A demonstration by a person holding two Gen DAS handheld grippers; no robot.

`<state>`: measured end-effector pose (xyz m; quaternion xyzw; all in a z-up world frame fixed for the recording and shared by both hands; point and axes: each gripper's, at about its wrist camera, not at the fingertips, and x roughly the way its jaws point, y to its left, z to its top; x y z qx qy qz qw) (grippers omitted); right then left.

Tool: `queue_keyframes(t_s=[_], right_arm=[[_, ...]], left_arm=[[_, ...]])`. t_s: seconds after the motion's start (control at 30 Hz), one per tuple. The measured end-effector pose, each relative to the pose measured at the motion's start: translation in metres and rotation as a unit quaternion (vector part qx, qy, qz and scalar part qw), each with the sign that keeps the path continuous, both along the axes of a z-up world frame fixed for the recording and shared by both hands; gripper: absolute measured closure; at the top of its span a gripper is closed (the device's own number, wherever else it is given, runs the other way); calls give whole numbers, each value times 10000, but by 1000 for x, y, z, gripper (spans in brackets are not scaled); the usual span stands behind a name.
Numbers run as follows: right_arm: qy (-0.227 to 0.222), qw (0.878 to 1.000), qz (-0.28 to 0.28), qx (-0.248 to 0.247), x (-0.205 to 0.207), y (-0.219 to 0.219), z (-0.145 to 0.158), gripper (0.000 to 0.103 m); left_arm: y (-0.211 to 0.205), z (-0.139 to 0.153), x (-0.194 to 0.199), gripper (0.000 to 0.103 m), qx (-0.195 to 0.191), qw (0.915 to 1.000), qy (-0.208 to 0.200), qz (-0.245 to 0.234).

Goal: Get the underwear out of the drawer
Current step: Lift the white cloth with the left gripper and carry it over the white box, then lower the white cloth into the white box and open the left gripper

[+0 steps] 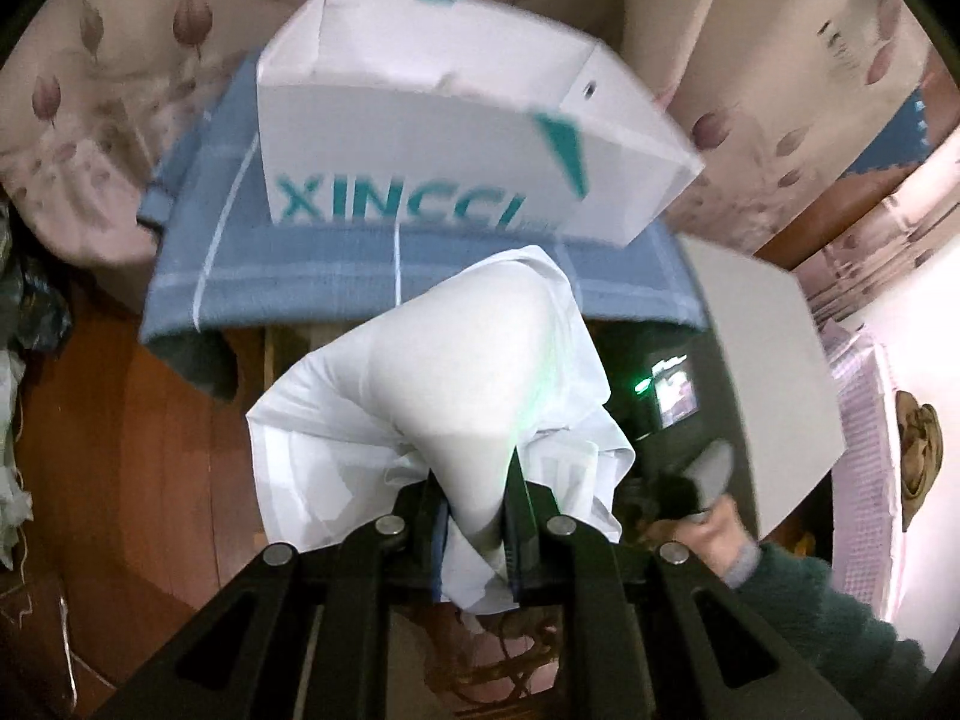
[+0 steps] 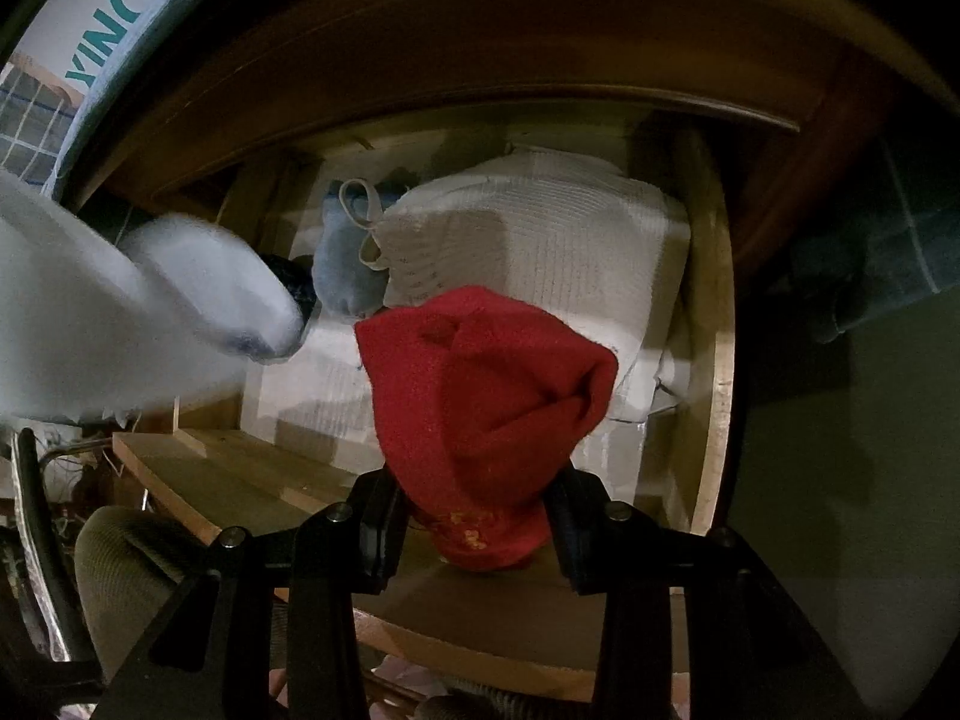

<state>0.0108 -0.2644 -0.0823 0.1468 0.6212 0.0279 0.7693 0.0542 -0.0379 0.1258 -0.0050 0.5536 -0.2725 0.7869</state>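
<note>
My left gripper [image 1: 477, 516] is shut on white underwear [image 1: 462, 372], held bunched up in the air in front of a blue checked cloth. My right gripper [image 2: 477, 510] is shut on a red garment [image 2: 486, 408] and holds it over the open wooden drawer [image 2: 714, 324]. Inside the drawer lie a folded white ribbed garment [image 2: 540, 240] and a small grey-blue piece with a beige band [image 2: 348, 264]. The white underwear also shows blurred at the left of the right wrist view [image 2: 120, 312].
A white box with teal lettering [image 1: 456, 138] sits on the blue checked cloth [image 1: 300, 264]. A white panel [image 1: 774, 396] stands at the right. A hand in a dark green sleeve [image 1: 798, 588] holds the other gripper. Wooden floor [image 1: 120, 450] lies at the left.
</note>
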Motion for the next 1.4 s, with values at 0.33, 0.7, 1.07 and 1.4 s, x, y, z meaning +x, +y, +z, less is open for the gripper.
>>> queue_keyframes(t_s=[0.33,0.7,1.07,1.4], right_arm=[[-5,10000,0,11,1,0,-1,66],[-49,10000,-12,49,0,-1,1,66],[-67,9999,-51,118,-1,-2,1,66],[-71,9999,-39,145,1,-2,0,66]], left_arm=[[8,113,7,89,-371,9939,-1035,33],[-14,177,67,89,39,9765,-2132,322],[-64,120,155,89,417,9708,-2338,339],[-83,44,194,89,859,9770,-1921,349]])
